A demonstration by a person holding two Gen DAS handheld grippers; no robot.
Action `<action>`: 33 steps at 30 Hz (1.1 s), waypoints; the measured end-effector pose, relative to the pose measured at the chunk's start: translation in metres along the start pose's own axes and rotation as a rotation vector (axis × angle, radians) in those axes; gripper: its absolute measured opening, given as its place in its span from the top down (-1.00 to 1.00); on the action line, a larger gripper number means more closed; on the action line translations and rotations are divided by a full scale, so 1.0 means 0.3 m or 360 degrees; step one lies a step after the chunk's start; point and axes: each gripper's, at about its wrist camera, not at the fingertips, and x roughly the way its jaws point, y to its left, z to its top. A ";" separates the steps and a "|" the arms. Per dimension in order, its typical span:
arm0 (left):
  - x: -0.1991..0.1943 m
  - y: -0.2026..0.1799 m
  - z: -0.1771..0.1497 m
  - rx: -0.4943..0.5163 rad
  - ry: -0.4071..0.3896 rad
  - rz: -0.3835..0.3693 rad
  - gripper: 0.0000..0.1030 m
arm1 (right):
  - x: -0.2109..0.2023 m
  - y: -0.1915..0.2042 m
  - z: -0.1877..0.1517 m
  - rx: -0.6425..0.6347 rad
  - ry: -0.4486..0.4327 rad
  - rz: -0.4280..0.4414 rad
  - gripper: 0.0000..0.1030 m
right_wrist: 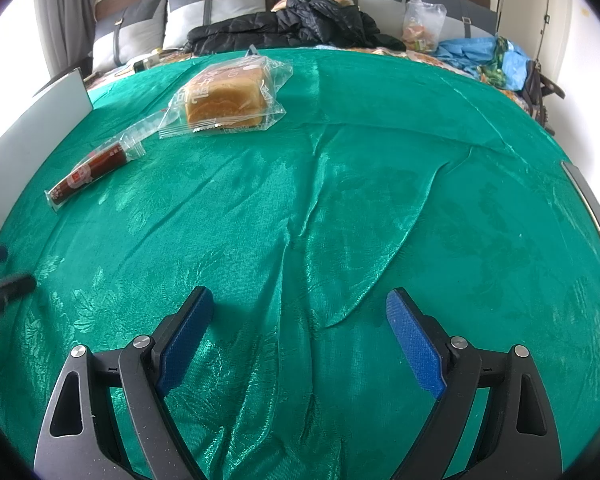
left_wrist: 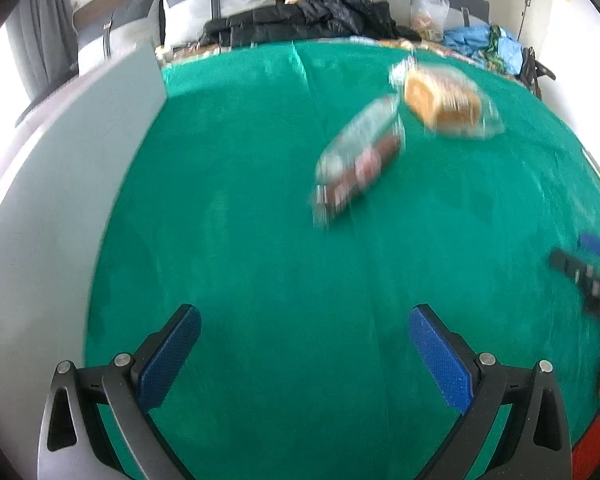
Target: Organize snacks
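Snacks are lying on a green cloth (right_wrist: 340, 208) spread over the bed. Going L to R: a white board (right_wrist: 28, 128) is standing along the cloth's left edge. Near it a long dark-red snack stick (right_wrist: 96, 168) in clear wrap is lying flat, pointing diagonally toward the far side. Just beyond its far end a bagged bread loaf (right_wrist: 228, 100) is sitting, wrappers touching or nearly so; can't tell which. Left gripper (left_wrist: 304, 356) is hovering over bare cloth, fingers spread wide w/ nothing between them; its view is motion-blurred. Right gripper (right_wrist: 300, 340) is hovering over wrinkled cloth nearer the right side, fingers also spread apart, empty. Black jacket (right_wrist: 292, 24) and pillows are lying at the far end.
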 end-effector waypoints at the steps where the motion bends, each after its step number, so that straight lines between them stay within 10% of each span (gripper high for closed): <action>1: 0.001 0.000 0.040 -0.0005 -0.0013 -0.0014 -0.99 | 0.000 0.000 0.000 0.0000 0.0000 0.0001 -0.76; 5: 0.052 -0.020 0.150 0.0006 0.0025 -0.0044 -0.84 | 0.002 0.000 -0.001 0.0001 0.0001 0.0003 -0.77; 8: 0.114 -0.052 0.176 0.0053 0.0128 -0.0038 -0.26 | 0.002 0.000 -0.001 0.0001 0.0001 0.0003 -0.77; 10: 0.128 -0.074 0.167 0.0091 0.0172 -0.0059 0.51 | 0.001 -0.001 -0.001 0.0001 0.0001 0.0004 -0.77; 13: 0.083 -0.094 0.128 0.0078 0.0135 -0.0157 0.61 | 0.002 -0.001 -0.001 0.0001 0.0001 0.0004 -0.77; 20: -0.039 -0.199 -0.047 0.0118 0.0274 -0.0462 0.56 | 0.001 -0.001 -0.001 0.0001 0.0001 0.0004 -0.77; 22: -0.062 -0.200 -0.039 0.0127 0.0271 -0.0472 -0.01 | 0.001 -0.001 -0.001 0.0001 0.0001 0.0004 -0.77; 25: -0.099 -0.116 0.073 0.0000 0.0112 -0.0409 -0.42 | 0.001 -0.001 -0.001 0.0001 0.0001 0.0004 -0.77; 33: 0.104 -0.063 0.372 0.0038 0.0171 -0.0199 -0.30 | 0.001 -0.001 0.000 0.0001 0.0001 0.0004 -0.77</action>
